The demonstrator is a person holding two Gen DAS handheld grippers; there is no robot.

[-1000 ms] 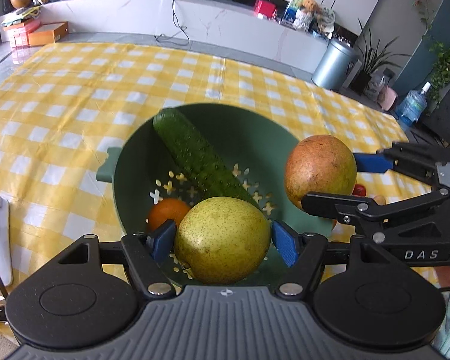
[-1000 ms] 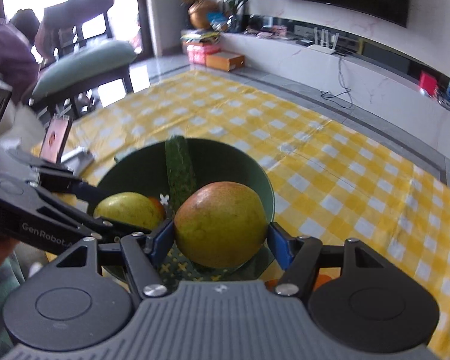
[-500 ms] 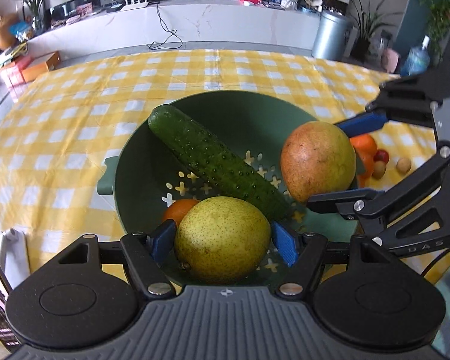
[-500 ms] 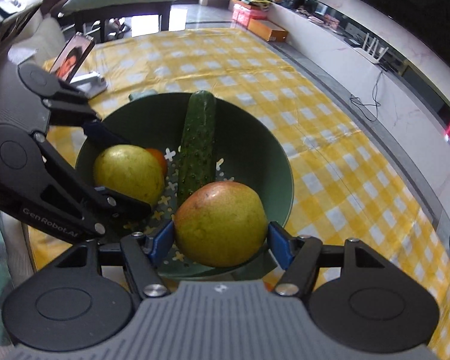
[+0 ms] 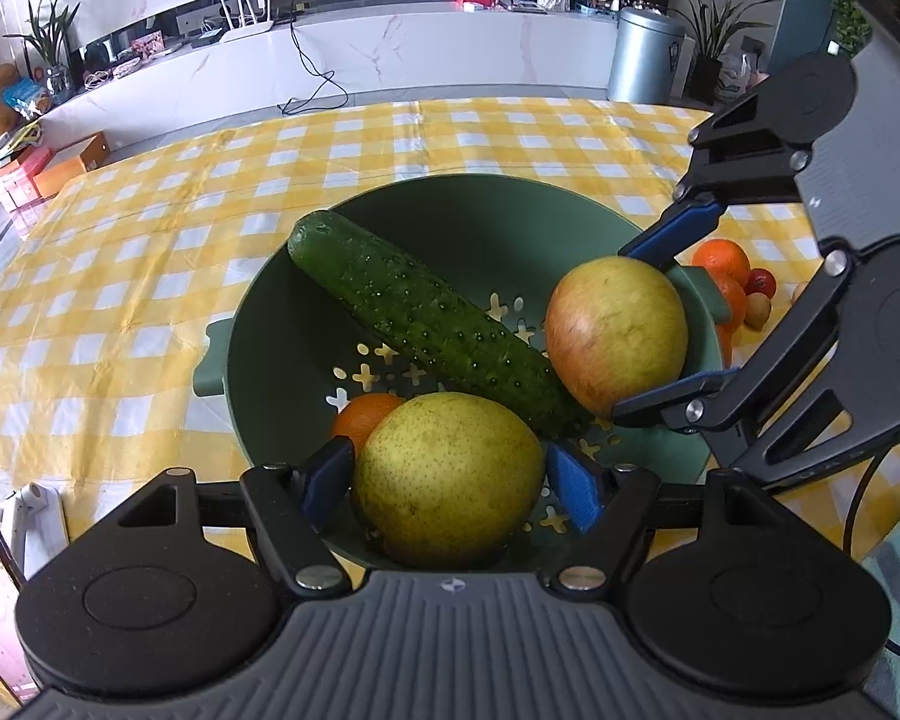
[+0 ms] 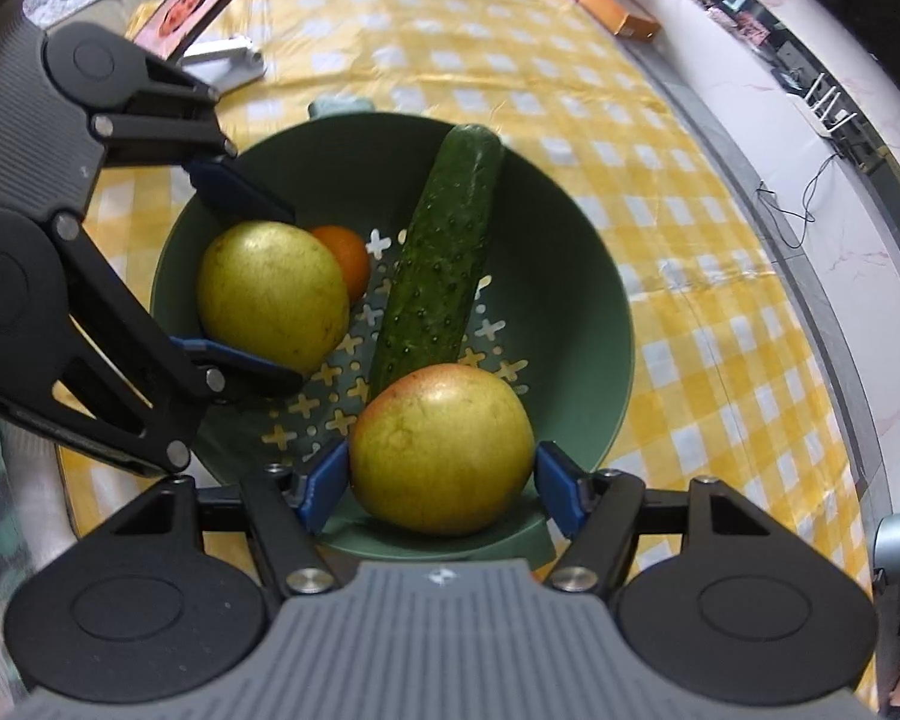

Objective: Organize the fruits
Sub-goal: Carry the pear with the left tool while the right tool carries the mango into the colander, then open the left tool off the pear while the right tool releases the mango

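Both grippers have rolled and sunk toward the green colander (image 5: 258, 324) since a second ago. On my left gripper (image 5: 450, 474) the jaws are opening: the yellow pear (image 5: 447, 477) sits between the blue pads with a gap on the right side, low at the near rim beside a small orange (image 5: 363, 417). My right gripper (image 6: 441, 477) holds the red-yellow apple (image 6: 441, 447) pinched between its pads, at the colander's right side. A cucumber (image 5: 432, 324) lies diagonally between the two fruits. More small fruit (image 5: 729, 276) lies on the checked tablecloth (image 5: 120, 276), just right of the colander.
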